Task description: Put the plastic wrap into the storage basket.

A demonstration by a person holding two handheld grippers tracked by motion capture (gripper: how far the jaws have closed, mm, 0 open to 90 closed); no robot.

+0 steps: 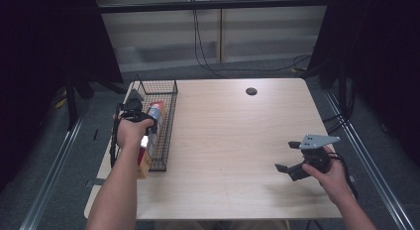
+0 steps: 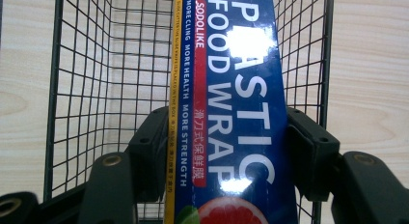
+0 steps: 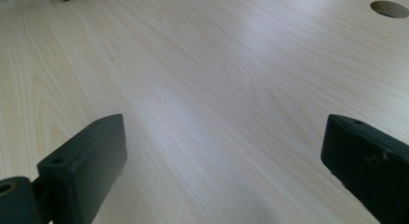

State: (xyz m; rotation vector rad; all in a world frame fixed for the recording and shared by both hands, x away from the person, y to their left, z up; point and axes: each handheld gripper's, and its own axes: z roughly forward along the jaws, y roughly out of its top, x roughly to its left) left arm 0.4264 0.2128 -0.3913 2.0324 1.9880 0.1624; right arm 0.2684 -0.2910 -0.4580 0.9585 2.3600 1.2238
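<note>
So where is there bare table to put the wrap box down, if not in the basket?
The wide stretch of table between the wire basket and the right gripper is bare, up to the round hole. It is crowded at the left edge, where the plastic wrap box, clamped in the left gripper, lies along the basket.

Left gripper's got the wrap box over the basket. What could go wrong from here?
1. The wrap box is long and the left gripper holds it near one end, so it may pivot or slip.
2. Its near end overhangs the basket rim; released now, it may tip out.
3. A corner may snag the mesh.
</note>
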